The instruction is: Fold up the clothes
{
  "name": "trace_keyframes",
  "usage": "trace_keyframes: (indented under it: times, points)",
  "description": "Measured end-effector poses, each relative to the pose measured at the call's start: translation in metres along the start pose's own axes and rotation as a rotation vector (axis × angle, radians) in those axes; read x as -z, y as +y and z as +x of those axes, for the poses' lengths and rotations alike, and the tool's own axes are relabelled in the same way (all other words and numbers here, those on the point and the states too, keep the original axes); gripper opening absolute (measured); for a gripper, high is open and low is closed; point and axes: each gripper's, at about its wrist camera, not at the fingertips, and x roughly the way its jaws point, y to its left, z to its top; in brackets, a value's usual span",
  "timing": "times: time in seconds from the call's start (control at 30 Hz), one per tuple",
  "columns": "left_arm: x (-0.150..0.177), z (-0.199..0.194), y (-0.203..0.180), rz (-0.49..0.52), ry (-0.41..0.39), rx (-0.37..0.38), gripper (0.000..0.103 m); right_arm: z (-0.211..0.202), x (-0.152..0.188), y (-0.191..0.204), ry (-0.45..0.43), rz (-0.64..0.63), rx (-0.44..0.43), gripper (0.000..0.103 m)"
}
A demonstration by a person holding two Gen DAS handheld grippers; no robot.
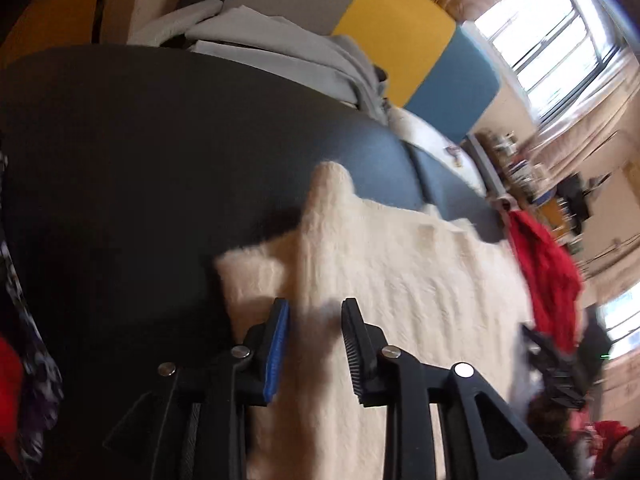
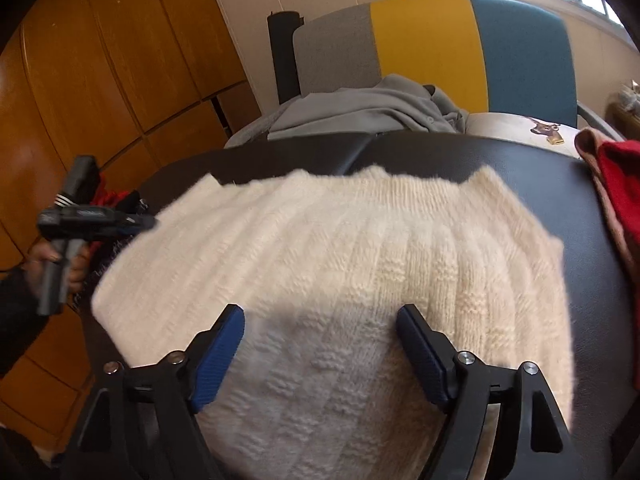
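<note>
Cream knit, your sweater (image 2: 320, 248) lies spread flat on the black counter (image 2: 560, 200), with a red garment (image 2: 616, 184) at the counter's right edge and grey clothes (image 2: 372, 110) piled just beyond its far side. Your right hand-held gripper (image 2: 320, 354) hovers over the near part of the sweater, jaws spread wide with nothing pinched. Your left hand-held gripper (image 1: 314, 350) sits over the sweater's left edge, jaws parted a little and not gripping the knit.
</note>
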Motion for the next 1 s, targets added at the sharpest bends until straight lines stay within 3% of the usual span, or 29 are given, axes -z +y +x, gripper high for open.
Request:
trace_keyframes:
  times: [0.07, 0.1, 0.13, 0.3, 0.4, 0.57, 0.63, 0.7, 0.8, 1.0]
  points:
    - [-0.003, 0.003, -0.003, -0.001, 0.01, 0.036, 0.024, -0.01, -0.013, 0.001, -0.027, 0.0, -0.006, 0.082]
    - [-0.002, 0.0, -0.006, 0.005, -0.007, 0.034, 0.011, -0.011, -0.02, 0.0, -0.027, -0.009, 0.004, 0.084]
    - [-0.001, -0.003, -0.008, 0.011, -0.025, 0.032, 0.006, -0.01, -0.026, -0.002, -0.023, -0.018, 0.021, 0.085]
    - [0.01, -0.019, -0.008, 0.007, -0.101, -0.014, 0.005, 0.007, -0.041, -0.027, 0.033, 0.016, 0.102, 0.086]
    - [0.019, -0.01, 0.01, -0.032, -0.063, -0.085, 0.005, 0.027, -0.029, -0.054, 0.104, 0.108, 0.171, 0.09]
    - [0.019, -0.016, 0.011, -0.075, -0.066, -0.162, 0.009, 0.028, -0.013, -0.062, 0.03, 0.129, 0.138, 0.093]
    - [0.019, -0.032, 0.006, -0.075, -0.114, -0.235, 0.009, 0.03, -0.012, -0.06, 0.037, 0.114, 0.141, 0.095]
    - [0.019, -0.047, -0.001, -0.086, -0.163, -0.234, 0.007, 0.031, -0.014, -0.059, 0.044, 0.109, 0.142, 0.097]
    - [0.019, -0.052, -0.03, -0.009, -0.19, -0.178, 0.008, 0.03, -0.02, -0.053, 0.061, 0.093, 0.16, 0.097]
    - [0.012, -0.017, -0.1, 0.229, -0.143, -0.15, 0.013, 0.018, -0.054, -0.018, 0.022, 0.014, 0.137, 0.097]
